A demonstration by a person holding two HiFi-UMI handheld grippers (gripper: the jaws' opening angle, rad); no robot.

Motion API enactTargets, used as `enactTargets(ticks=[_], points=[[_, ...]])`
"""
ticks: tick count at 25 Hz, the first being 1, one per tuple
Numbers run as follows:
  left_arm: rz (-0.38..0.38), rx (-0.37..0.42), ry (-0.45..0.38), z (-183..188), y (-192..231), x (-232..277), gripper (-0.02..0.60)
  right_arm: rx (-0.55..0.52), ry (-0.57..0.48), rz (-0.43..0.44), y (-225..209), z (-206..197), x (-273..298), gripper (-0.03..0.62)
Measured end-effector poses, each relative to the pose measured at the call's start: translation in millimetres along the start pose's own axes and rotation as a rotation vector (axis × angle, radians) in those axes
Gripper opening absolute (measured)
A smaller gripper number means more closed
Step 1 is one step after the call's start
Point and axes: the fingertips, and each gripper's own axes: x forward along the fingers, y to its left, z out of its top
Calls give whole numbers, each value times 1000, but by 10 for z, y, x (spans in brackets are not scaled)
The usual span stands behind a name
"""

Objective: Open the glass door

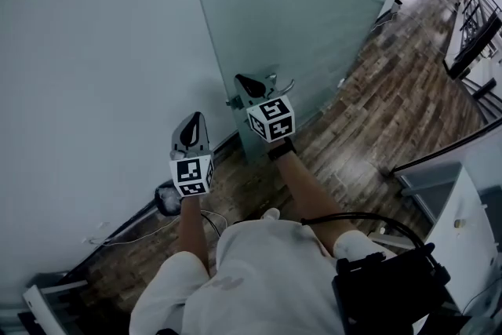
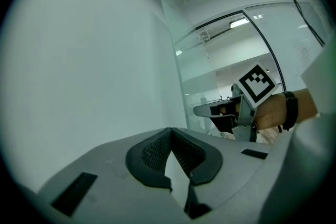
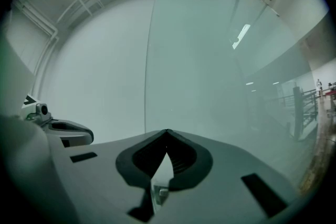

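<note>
Head view: the person stands facing a white wall (image 1: 94, 51), which fills the left of the frame. The frosted glass door (image 1: 314, 4) takes the upper centre and right. Its edge meets the wall along a vertical seam at centre.

Left gripper (image 1: 193, 121): held level at centre-left, pointing at the wall. In its own view the jaws (image 2: 169, 131) are pressed together at the tips with nothing between them.

Right gripper (image 1: 245, 81): a little further up the frame, at the door's lower edge. Its jaws (image 3: 167, 132) are pressed together and hold nothing, with the door (image 3: 210, 71) straight ahead.

A metal fitting (image 1: 279, 82) on the door sits just right of the right gripper; I cannot tell whether they touch.

Left gripper view: the right gripper's cube (image 2: 257, 84) and a black wristband (image 2: 289, 111) show at middle right against the door (image 2: 210, 71).

A wood floor (image 1: 392, 106) runs along the right side.
</note>
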Motion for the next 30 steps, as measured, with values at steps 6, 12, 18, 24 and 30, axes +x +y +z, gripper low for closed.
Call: enactTargets(ticks=[6,12,18,24,30], points=[[20,-25,11,-80,91,-15,3,4,13,11,-35,14,296,0],[33,-49,28,-209,178,-57,3,-30,23,5,-66,35,585,0],[44,-72,37,-268,192,-92,3,-54,42,8,-132,62,789,0],[29,-90,39,-303,203,-73,3,-107,74,41,-29,66,1000,0],[-16,-107,27,-217,25,10,3,-65,33,46,88,58,598,0]])
